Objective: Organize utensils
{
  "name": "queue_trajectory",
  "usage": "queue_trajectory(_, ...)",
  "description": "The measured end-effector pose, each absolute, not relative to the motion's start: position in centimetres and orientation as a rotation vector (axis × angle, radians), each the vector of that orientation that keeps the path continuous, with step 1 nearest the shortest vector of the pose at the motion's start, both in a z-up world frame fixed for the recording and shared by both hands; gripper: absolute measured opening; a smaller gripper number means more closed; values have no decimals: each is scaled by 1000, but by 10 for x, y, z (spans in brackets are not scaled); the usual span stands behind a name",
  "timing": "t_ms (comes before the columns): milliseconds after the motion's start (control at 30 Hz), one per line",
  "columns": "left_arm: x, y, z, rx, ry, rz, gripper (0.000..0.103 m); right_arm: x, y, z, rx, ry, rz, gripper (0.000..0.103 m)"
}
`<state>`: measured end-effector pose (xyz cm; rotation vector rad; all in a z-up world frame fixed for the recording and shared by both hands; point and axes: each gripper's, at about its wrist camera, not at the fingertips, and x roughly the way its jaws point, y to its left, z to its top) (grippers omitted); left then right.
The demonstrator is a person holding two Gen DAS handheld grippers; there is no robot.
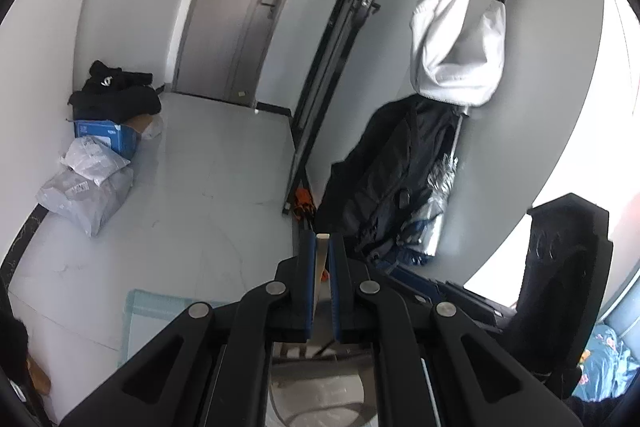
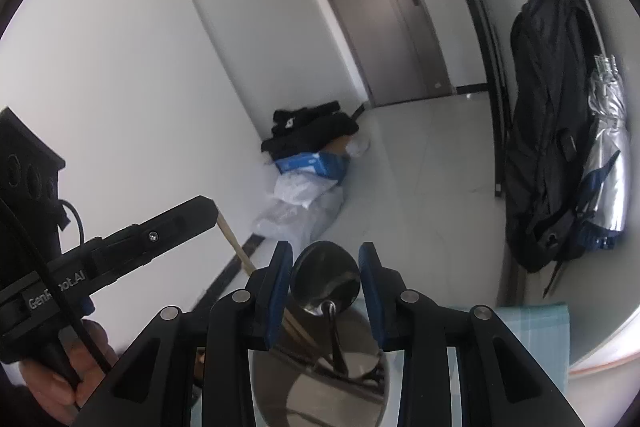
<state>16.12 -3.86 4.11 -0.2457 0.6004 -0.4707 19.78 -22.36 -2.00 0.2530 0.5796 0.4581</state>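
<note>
My left gripper (image 1: 322,241) is shut on a pale wooden chopstick (image 1: 322,259) that points steeply down toward a steel utensil cup (image 1: 320,391). In the right wrist view the left gripper (image 2: 210,207) comes in from the left, held by a hand, with the chopstick (image 2: 236,247) slanting down from its tip. My right gripper (image 2: 325,251) is shut on the bowl of a dark metal spoon (image 2: 325,277). The spoon's handle runs down into the steel cup (image 2: 320,395). More wooden sticks (image 2: 296,327) lean inside the cup.
The cup stands on a teal mat (image 2: 528,327) on a white surface. Beyond are a pale tiled floor, a pile of bags and a blue box (image 2: 312,163) by the wall, a grey door (image 2: 384,7), and a black backpack (image 2: 548,131) hanging on the right.
</note>
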Motion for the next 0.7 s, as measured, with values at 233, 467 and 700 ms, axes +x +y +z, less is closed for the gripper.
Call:
queue_trajectory(233, 153, -38, 32, -247, 647, -496, 3, 200, -216, -30, 221, 648, 460, 33)
queue_trajectory(467, 152, -31, 31, -291, 708, -513, 3, 194, -216, -27, 205, 669, 457, 35)
queue_trajectory(700, 143, -15, 43, -337, 689, -432, 29, 174, -234, -16, 231, 653, 395, 42)
